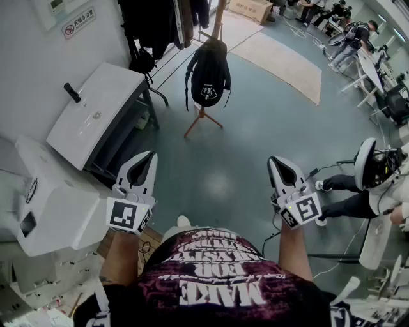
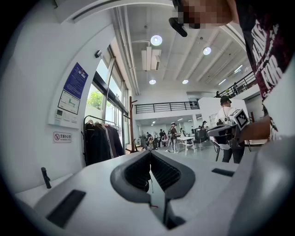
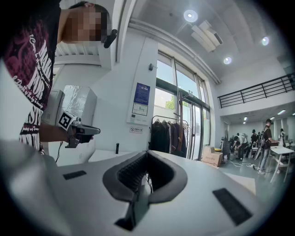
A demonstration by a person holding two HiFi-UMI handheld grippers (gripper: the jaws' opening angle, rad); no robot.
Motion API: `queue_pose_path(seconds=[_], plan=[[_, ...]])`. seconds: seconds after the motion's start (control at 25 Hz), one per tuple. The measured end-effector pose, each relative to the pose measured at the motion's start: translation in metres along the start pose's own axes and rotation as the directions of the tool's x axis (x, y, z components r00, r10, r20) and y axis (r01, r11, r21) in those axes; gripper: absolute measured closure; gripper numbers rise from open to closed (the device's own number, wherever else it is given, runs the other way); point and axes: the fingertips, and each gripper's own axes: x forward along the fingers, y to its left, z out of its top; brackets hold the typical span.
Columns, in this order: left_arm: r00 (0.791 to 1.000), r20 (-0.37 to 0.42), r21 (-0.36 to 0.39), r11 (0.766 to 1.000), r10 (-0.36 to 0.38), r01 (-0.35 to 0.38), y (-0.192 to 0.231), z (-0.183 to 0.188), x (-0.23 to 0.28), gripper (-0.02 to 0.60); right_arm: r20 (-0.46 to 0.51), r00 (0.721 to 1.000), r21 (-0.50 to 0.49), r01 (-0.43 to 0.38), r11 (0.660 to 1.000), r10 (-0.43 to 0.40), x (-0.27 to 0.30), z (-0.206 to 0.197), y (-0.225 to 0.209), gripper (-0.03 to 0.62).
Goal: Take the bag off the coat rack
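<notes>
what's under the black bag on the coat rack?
Below the black bag, only the coat rack's wooden legs, splayed on the floor. The bag covers the middle of the pole, so the hook holding it cannot be seen.

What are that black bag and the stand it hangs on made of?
The black soft backpack looks like matte woven fabric, maybe nylon: it sags and its straps dangle. The slim reddish-brown coat stand looks like smooth wood, by its warm colour, though painted metal is possible.
</notes>
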Motion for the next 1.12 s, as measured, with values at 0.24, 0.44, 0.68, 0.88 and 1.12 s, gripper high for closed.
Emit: queue_pose_path(seconds=[0.24, 0.44, 0.68, 0.88, 1.12], plan=[[0.999, 0.027, 0.022, 0.999, 0.029, -0.029, -0.032, 0.02, -0.002, 0.574, -0.014, 0.998, -0.01, -0.057, 0.998, 0.057, -0.024, 0.003, 0.001, 0.572], [0.999, 0.016, 0.012, 0.999, 0.03, -0.03, -0.073, 0.019, -0.002, 0.574, -0.046, 0.996, -0.031, -0.078, 0.996, 0.077, -0.052, -0.01, -0.008, 0.536], [0.997, -0.036, -0.024, 0.998, 0.061, -0.062, -0.102, 0.002, -0.017, 0.533, -0.053, 0.996, -0.002, -0.073, 0.997, 0.072, -0.086, -0.025, -0.022, 0.522], [0.998, -0.065, -0.012, 1.0, 0.028, -0.029, -0.115, -0.004, -0.023, 0.502, -0.059, 0.997, 0.034, -0.052, 0.998, 0.054, -0.096, -0.03, -0.024, 0.522], [0.999, -0.047, 0.015, 1.0, 0.008, -0.007, -0.08, 0.014, -0.026, 0.502, -0.024, 0.999, 0.056, -0.026, 0.998, 0.027, -0.078, -0.016, -0.008, 0.522]])
